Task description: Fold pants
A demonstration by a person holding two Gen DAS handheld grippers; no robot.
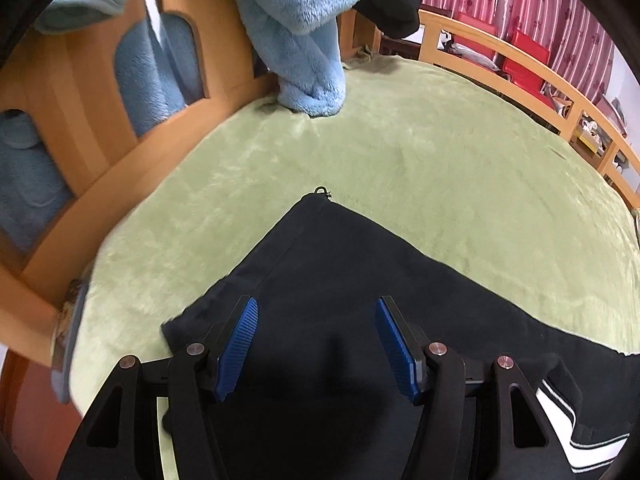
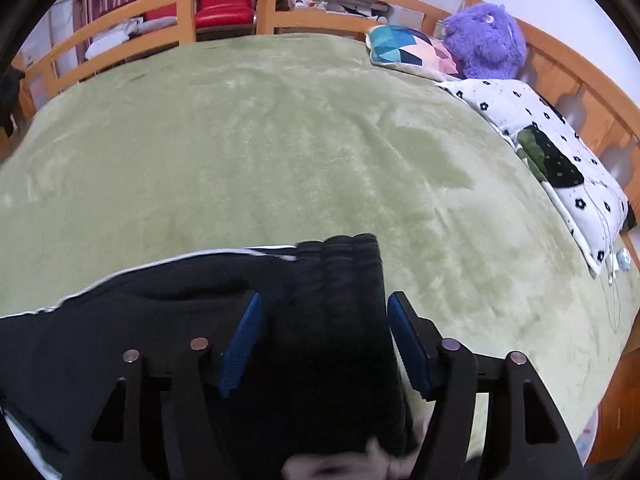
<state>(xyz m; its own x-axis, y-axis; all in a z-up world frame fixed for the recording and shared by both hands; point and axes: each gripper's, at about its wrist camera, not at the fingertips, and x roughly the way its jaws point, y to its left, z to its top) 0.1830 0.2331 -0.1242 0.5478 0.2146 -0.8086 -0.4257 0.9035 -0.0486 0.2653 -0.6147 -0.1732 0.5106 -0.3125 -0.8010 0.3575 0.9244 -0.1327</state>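
Green bed [image 1: 420, 152] carries black pants [image 1: 352, 280], spread flat. Left gripper [image 1: 316, 344]: jaws wide, pants fabric beneath and between them, ungripped. Right gripper [image 2: 324, 340]: jaws wide, straddling the ribbed waistband [image 2: 344, 280], right pad past its edge.

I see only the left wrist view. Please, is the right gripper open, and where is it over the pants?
Observer: The right gripper is open, with its fingers on either side of the ribbed end of the black pants.
Operator: What is at that end of the bed?
Observer: A purple plush toy beside a patterned cushion.
Operator: Anything else there?
Observer: A white flowered pillow lies near the bed edge.
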